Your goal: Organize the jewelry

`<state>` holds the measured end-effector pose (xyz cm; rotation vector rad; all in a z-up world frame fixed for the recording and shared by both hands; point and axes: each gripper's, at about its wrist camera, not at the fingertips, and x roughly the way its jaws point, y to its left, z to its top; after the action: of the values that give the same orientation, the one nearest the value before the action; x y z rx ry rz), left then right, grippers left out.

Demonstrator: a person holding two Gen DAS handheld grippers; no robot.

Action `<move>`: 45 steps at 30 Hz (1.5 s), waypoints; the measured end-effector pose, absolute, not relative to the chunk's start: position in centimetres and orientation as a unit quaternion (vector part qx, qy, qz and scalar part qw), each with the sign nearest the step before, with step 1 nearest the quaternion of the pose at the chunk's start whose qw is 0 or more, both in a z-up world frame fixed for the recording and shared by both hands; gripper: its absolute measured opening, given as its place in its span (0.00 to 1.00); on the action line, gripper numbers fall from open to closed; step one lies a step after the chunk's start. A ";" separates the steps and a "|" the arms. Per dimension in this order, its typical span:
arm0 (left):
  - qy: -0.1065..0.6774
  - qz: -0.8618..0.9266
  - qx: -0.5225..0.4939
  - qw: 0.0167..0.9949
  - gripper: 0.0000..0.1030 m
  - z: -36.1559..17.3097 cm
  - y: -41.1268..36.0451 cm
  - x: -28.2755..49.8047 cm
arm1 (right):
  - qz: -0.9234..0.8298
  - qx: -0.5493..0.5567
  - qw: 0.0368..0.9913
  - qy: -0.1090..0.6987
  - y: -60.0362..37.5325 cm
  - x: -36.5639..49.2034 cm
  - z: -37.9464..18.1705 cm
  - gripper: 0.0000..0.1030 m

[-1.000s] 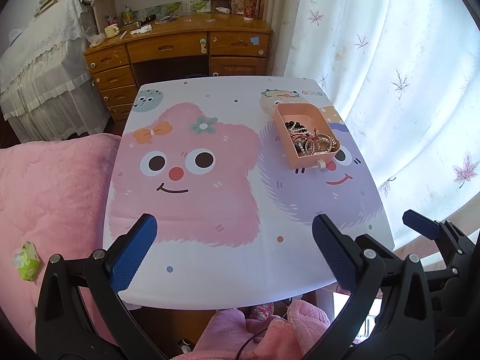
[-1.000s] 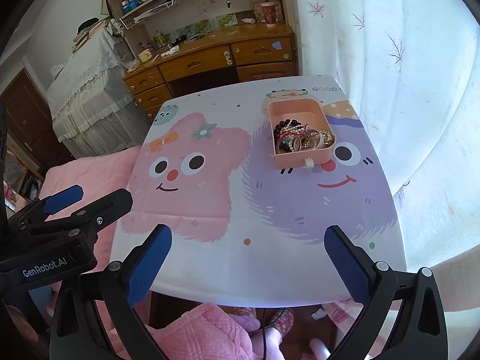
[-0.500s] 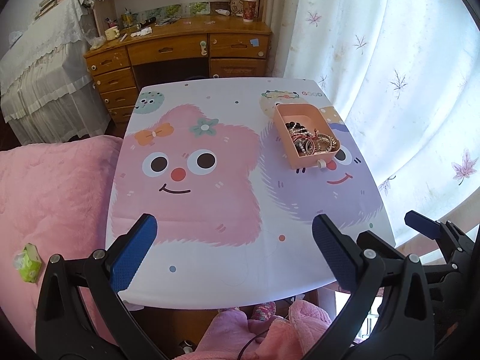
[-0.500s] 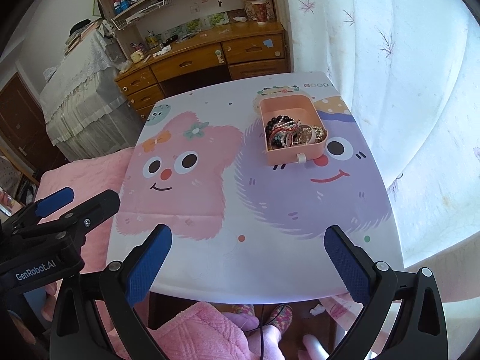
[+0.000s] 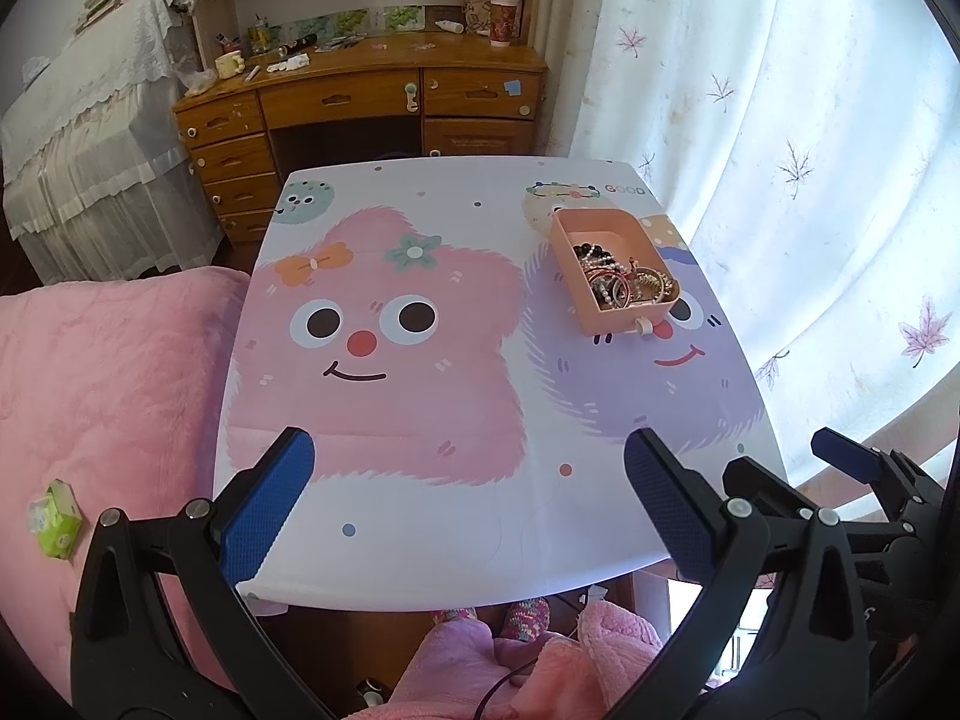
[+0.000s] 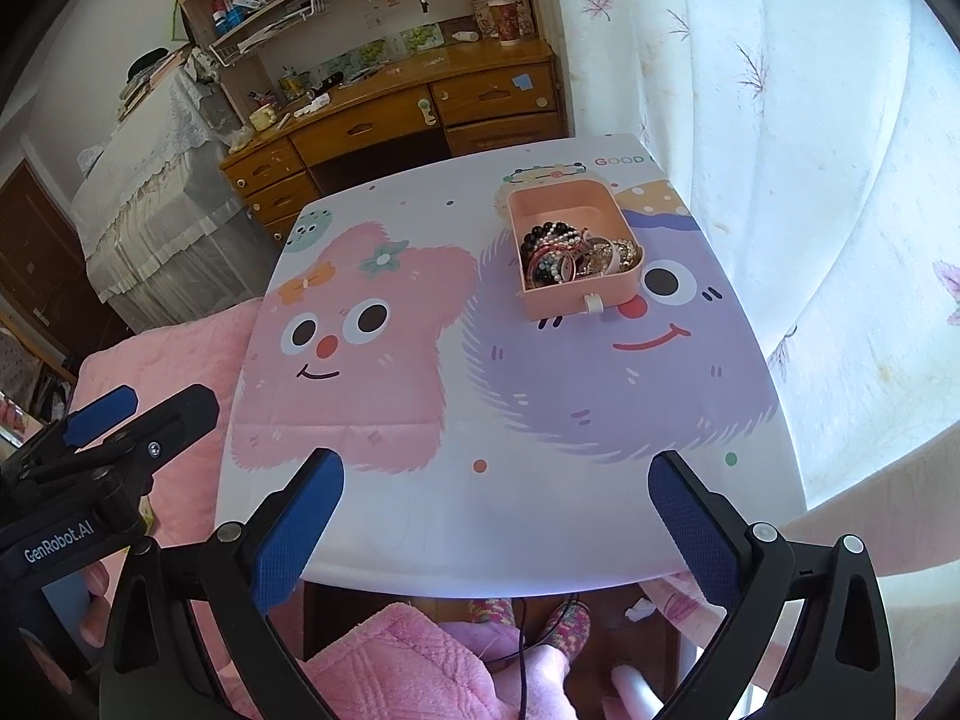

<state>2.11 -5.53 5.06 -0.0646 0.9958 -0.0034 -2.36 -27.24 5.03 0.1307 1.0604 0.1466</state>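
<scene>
A pink tray (image 5: 576, 294) (image 6: 564, 303) holding a tangle of bracelets and beads (image 5: 621, 282) (image 6: 570, 258) sits at the far right of a small table with a cartoon print (image 5: 420, 396) (image 6: 420, 420). My left gripper (image 5: 462, 468) is open and empty above the table's near edge. My right gripper (image 6: 495, 489) is open and empty, also at the near edge. Each gripper shows in the other's view, the right one (image 5: 864, 474) and the left one (image 6: 108, 420). Both are well short of the tray.
A pink blanket (image 5: 108, 396) lies left of the table with a green packet (image 5: 55, 517) on it. A wooden desk (image 5: 360, 102) stands behind the table. A white curtain (image 5: 810, 180) hangs along the right side. A covered bed (image 5: 90, 138) is at the far left.
Both grippers have moved a little forward and up over the near edge, so the table and tray sit lower in view. Both stay open. The tray has not moved.
</scene>
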 end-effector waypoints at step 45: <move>0.487 0.009 -0.049 0.872 1.00 3.9 -3.1 2.0 | 0.037 0.071 0.851 0.519 -25.6 -2.4 3.7 1.00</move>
<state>2.04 -3.12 3.89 -0.1021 1.0184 0.0180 -2.37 -25.60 3.70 0.1499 1.0939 0.0783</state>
